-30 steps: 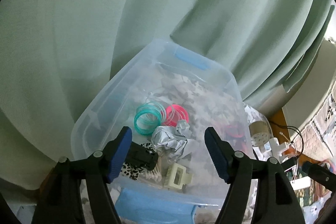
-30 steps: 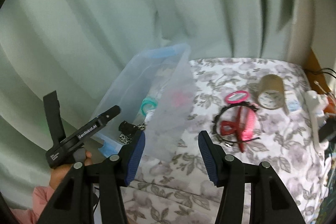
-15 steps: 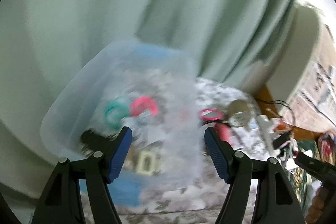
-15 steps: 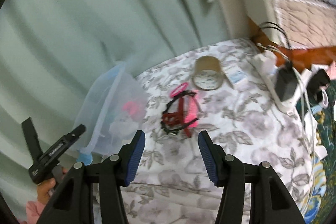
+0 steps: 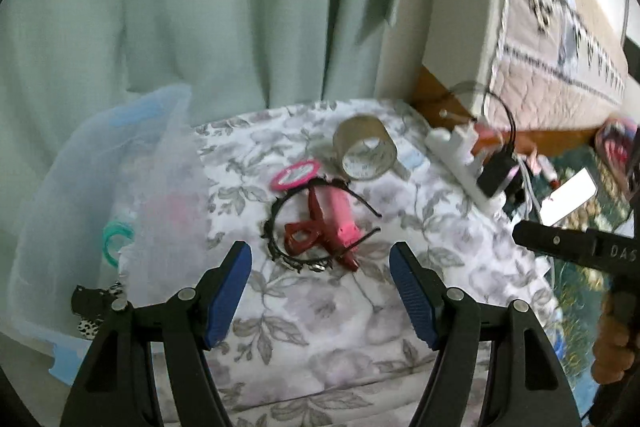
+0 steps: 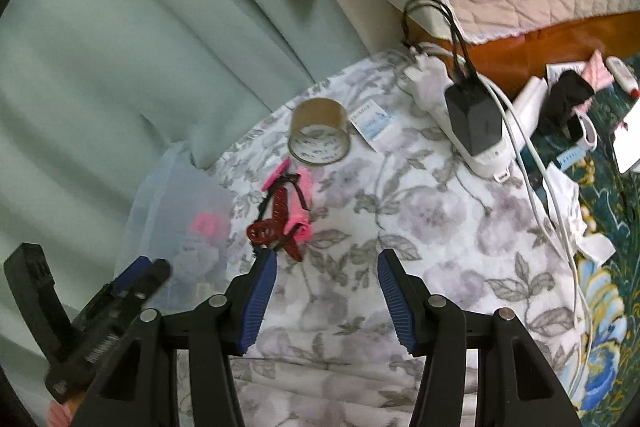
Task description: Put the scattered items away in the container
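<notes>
Both claws hang apart and empty, the left claw (image 5: 320, 291) and right claw (image 6: 326, 301) facing the hair-accessory pile (image 5: 320, 227), which lies just right of the clear container (image 5: 80, 211). Next pickup, I reckon: drop onto the red clip (image 5: 302, 237) and clamp.

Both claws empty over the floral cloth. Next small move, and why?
Probably ease the left claw forward and down onto the red clip. It hangs open right before the heap of clip, pink comb and black headband, all still outside the clear bin. The right claw points past that heap.
</notes>
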